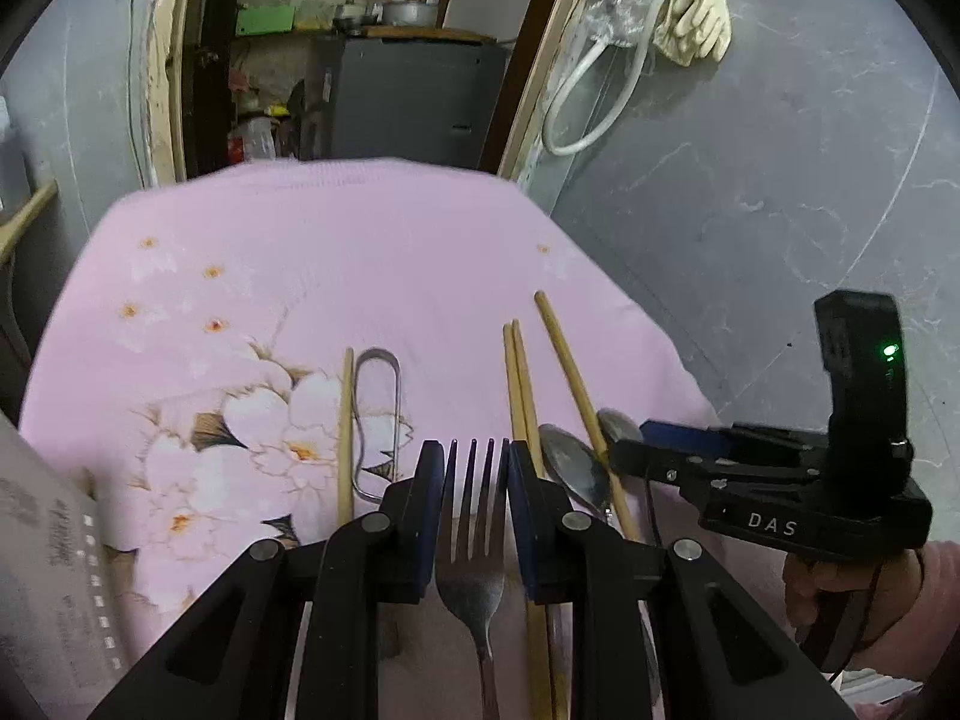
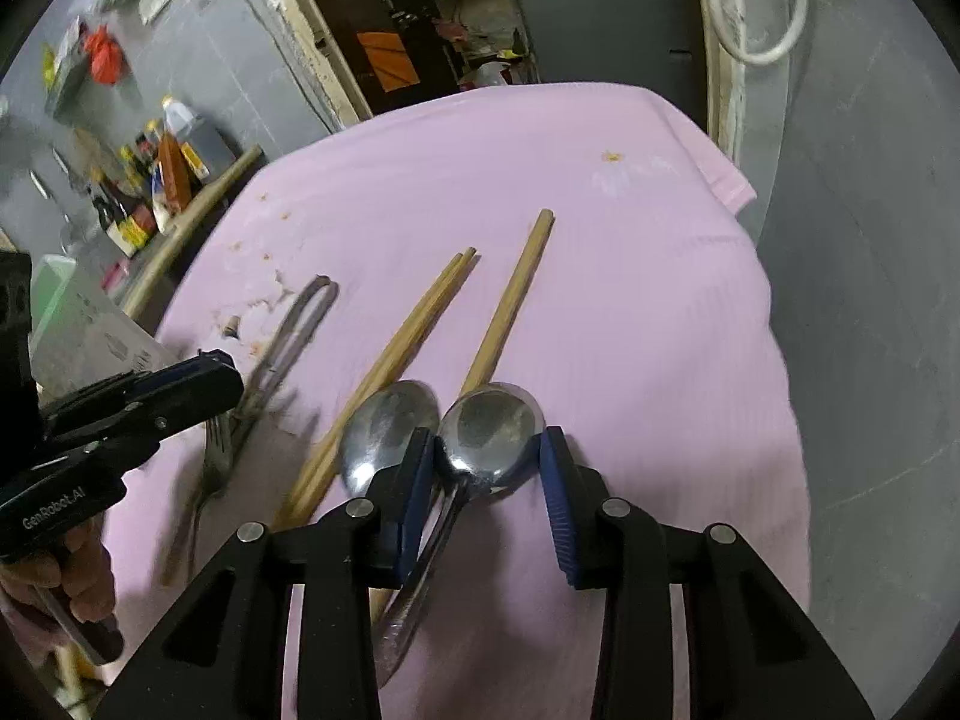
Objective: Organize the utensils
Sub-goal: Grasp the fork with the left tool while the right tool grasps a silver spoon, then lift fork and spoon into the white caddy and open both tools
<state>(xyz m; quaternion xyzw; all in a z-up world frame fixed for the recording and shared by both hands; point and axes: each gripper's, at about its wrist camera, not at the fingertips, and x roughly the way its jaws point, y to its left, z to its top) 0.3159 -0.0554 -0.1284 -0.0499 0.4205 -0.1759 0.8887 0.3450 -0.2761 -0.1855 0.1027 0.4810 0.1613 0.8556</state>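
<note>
A steel fork [image 1: 474,546] lies on the pink floral cloth [image 1: 336,252], tines between the blue pads of my left gripper [image 1: 477,468], which stands open around it. Its pads are beside the tines; touching cannot be told. A pair of chopsticks [image 1: 521,396], a single chopstick [image 1: 570,372] and another chopstick [image 1: 345,438] lie nearby. My right gripper [image 2: 486,456] is open around the bowl of one spoon [image 2: 489,426]; a second spoon [image 2: 390,420] lies just left. The fork [image 2: 216,450] shows under the left gripper [image 2: 198,384].
A metal wire tool [image 1: 378,414] lies left of the fork; it also shows in the right wrist view [image 2: 294,330]. A box [image 1: 42,558] sits at the cloth's left edge. Bottles [image 2: 150,180] stand on the floor. The cloth's right edge [image 2: 774,324] drops to grey floor.
</note>
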